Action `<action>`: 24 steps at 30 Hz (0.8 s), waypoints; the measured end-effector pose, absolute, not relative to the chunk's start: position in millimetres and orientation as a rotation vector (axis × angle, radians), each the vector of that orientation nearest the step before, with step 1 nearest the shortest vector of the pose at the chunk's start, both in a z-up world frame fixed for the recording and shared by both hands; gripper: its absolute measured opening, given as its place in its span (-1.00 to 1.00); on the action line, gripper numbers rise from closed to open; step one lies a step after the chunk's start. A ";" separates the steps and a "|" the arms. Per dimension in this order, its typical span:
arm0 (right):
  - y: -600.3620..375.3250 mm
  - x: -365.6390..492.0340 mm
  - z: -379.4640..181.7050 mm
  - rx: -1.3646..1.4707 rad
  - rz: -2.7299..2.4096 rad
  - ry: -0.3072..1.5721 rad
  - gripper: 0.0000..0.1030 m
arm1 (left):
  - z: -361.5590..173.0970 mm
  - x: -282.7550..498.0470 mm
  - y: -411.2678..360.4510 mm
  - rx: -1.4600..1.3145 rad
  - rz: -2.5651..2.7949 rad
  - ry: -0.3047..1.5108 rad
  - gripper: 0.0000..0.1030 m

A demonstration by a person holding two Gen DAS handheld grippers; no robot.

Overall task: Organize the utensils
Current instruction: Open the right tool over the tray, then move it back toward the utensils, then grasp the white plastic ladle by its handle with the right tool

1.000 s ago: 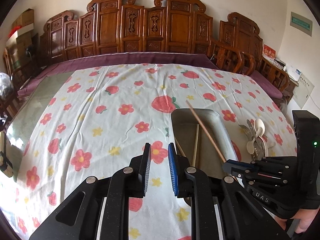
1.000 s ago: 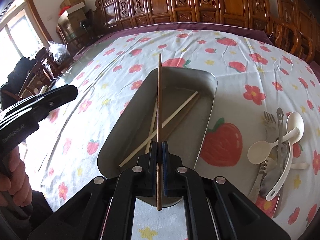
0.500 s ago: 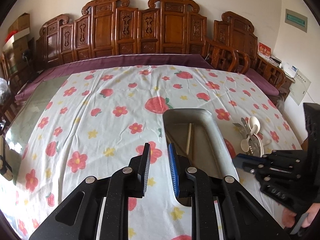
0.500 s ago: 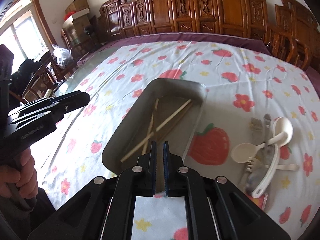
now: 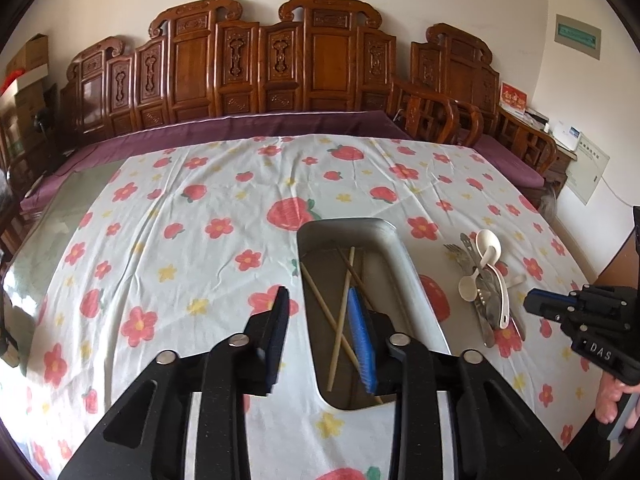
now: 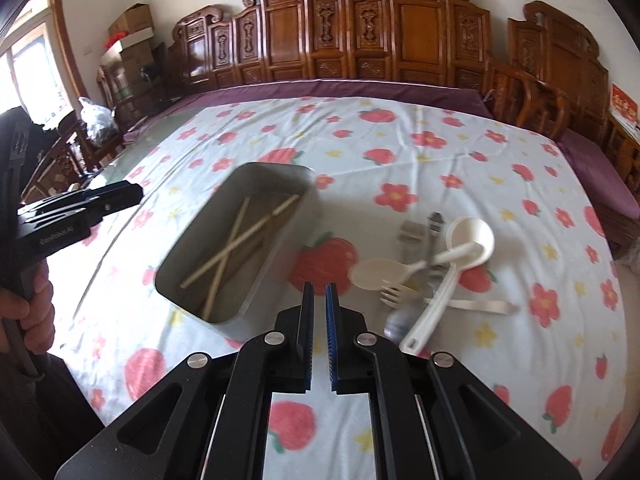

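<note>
— So where did the utensils lie?

— Well, the wooden chopsticks [image 6: 240, 242] lay crossed inside the rectangular grey metal tray [image 6: 276, 258] on the flower-and-strawberry printed tablecloth [image 6: 400, 152]. The pile of white plastic spoons and metal forks [image 6: 436, 268] sat on the cloth just beside the tray, on its right.

— And your claws?

— My right gripper [image 6: 318, 300] hovered near the tray's near corner, jaws parted by a narrow gap, gripping nothing. My left gripper [image 5: 318, 312] hung over the tray's left rim — jaws spread wide, empty, one blue pad [image 5: 360, 336] above the chopsticks.

— Anything behind?

— Carved wooden chairs [image 5: 280, 68] lined the wall.
</note>
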State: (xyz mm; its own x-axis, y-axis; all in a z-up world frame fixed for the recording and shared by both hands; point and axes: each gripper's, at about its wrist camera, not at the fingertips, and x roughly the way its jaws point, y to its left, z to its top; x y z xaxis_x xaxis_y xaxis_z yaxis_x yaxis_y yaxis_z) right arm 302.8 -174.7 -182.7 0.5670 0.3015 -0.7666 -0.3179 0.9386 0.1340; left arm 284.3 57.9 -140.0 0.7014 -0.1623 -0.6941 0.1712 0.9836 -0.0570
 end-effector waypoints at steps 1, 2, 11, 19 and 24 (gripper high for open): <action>-179.0 302.1 -183.8 -0.021 0.356 0.899 -0.85 | -140.0 283.5 56.3 0.014 -0.189 0.770 -0.31; -185.6 301.3 -185.6 -0.023 0.343 0.903 -0.85 | -140.5 283.0 54.3 0.017 -0.192 0.770 -0.25; -231.2 299.7 -206.0 -0.020 0.248 0.944 -0.67 | -147.8 277.2 30.8 0.033 -0.219 0.770 0.48; -244.4 313.2 -227.6 -0.027 0.221 0.986 -0.67 | -158.5 265.7 -5.2 0.087 -0.288 0.786 0.54; -242.3 330.7 -239.3 -0.021 0.218 1.003 -0.66 | -163.3 261.1 -19.5 0.111 -0.315 0.798 0.55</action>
